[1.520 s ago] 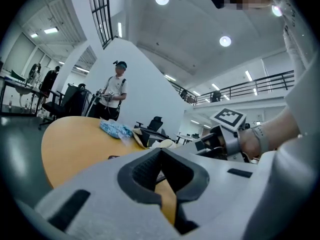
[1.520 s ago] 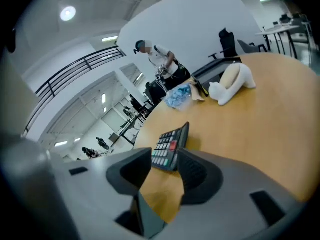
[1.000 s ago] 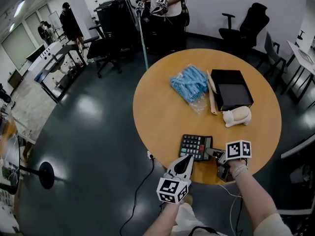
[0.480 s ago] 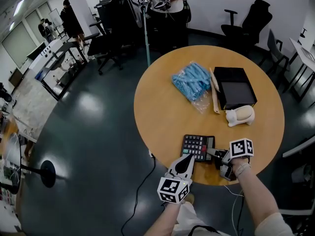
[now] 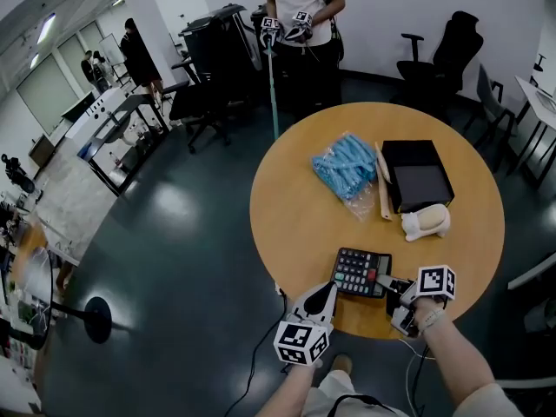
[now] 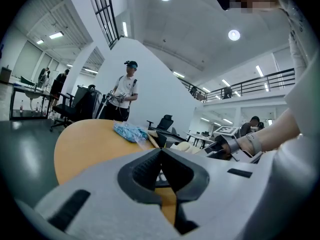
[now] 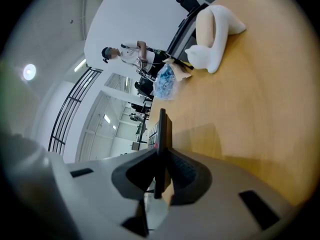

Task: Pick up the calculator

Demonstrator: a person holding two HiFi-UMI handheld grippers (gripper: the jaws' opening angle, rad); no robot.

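Note:
The black calculator is at the near edge of the round wooden table. My right gripper has the calculator's right end between its jaws, which are closing, and the pads press on it. In the right gripper view the calculator stands edge-on between the pads of that gripper, lifted a little off the wood, with its shadow beneath. My left gripper hovers just off the calculator's near left corner, shut and empty. In the left gripper view its tips meet.
A blue plastic-wrapped bundle, a wooden stick, a black box and a cream-white figure lie on the far half of the table. A person with grippers stands beyond it. Office chairs stand at the back right.
My right gripper's jaws have closed onto the calculator's right end and raised it slightly. My left gripper has shifted a little beside it.

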